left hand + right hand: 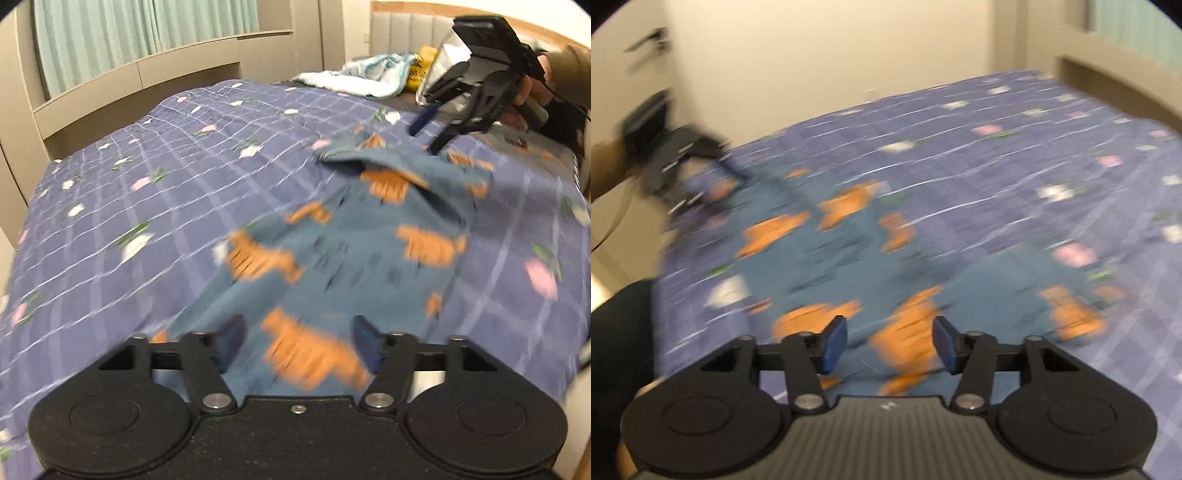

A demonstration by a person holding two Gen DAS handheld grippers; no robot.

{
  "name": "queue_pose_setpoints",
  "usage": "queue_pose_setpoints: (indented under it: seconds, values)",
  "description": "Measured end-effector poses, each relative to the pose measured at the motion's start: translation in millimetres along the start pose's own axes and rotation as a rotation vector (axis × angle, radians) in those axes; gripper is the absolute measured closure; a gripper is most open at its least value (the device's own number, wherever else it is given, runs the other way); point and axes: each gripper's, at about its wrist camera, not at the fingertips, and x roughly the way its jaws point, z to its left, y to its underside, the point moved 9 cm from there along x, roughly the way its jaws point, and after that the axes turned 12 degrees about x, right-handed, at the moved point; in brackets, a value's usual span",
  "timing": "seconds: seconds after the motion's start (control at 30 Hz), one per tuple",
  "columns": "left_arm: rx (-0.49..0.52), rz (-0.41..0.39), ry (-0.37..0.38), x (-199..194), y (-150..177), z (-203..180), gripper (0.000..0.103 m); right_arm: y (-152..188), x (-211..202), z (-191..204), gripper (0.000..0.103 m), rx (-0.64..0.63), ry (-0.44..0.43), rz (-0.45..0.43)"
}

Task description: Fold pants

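Blue pants with orange animal prints (354,254) lie spread and rumpled on the bed; they also show in the right wrist view (849,258). My left gripper (299,345) is open just above one end of the pants, with cloth between and below the blue pads (231,341). My right gripper (890,345) is open above the other end. The right gripper also shows from outside in the left wrist view (428,136), near the far end of the pants. The left gripper shows blurred in the right wrist view (713,173). Both views are motion-blurred.
The bed has a purple checked quilt with flowers (147,177). A heap of light blue and yellow cloth (369,74) lies by the padded headboard (406,29). A beige wall shelf and green curtains (129,33) stand beyond the bed.
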Motion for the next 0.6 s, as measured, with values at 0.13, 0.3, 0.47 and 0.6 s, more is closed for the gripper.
queue_pose_setpoints:
  seconds: [0.13,0.3,0.47,0.6]
  values:
    - [-0.056,-0.021,0.066,54.9,-54.0,-36.4,0.029,-40.0,14.3,-45.7,0.04,0.069,0.142,-0.019]
    - [-0.173,-0.058,0.176,102.7,-104.5,-70.7,0.046,-71.4,55.4,-85.9,0.06,0.189,0.232,0.031]
    - [-0.246,-0.049,0.243,130.0,-119.0,-87.4,0.052,-78.9,82.6,-93.5,0.062,0.178,0.268,0.1]
    - [-0.293,-0.057,0.279,134.1,-123.5,-91.4,0.059,-85.0,87.8,-93.9,0.063,0.166,0.265,0.097]
